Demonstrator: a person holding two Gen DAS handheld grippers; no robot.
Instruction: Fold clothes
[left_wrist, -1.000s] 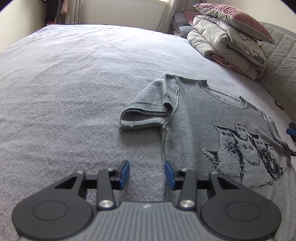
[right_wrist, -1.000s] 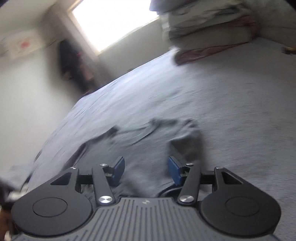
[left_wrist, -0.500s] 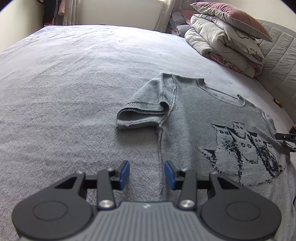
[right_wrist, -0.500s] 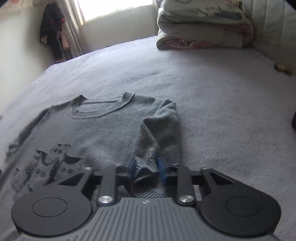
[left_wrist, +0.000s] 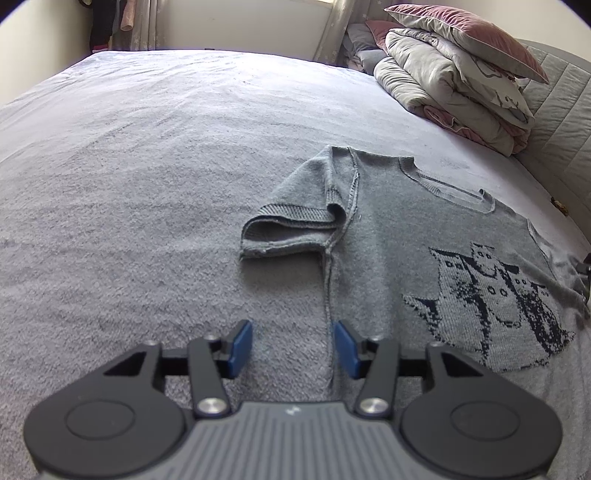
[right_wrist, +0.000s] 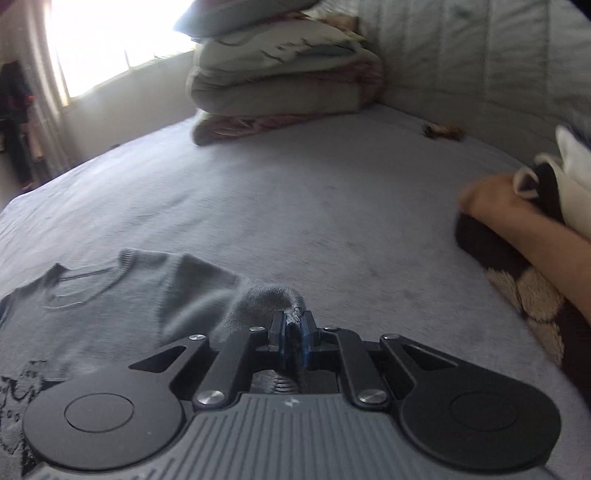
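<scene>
A grey short-sleeved knit top (left_wrist: 399, 240) with a dark cat pattern lies flat on the bed. Its near sleeve (left_wrist: 291, 229) is spread toward the left. My left gripper (left_wrist: 292, 345) hovers open just short of the top's side seam, nothing between its blue pads. In the right wrist view the same top (right_wrist: 122, 295) lies at lower left. My right gripper (right_wrist: 292, 330) is shut on the other sleeve (right_wrist: 269, 299), which bunches up in front of the jaws. That gripper shows at the far right edge of the left wrist view, by the stretched sleeve.
The grey bedspread (left_wrist: 147, 184) stretches wide to the left and beyond the top. Folded quilts and pillows (left_wrist: 461, 77) are stacked by the padded headboard (left_wrist: 557, 122). A person's forearm (right_wrist: 524, 229) rests over dark and beige clothing (right_wrist: 524, 291) at the right.
My right gripper closed onto the right sleeve and has lifted and pulled it outward, swinging its view toward the headboard. The left gripper stayed open, almost still.
</scene>
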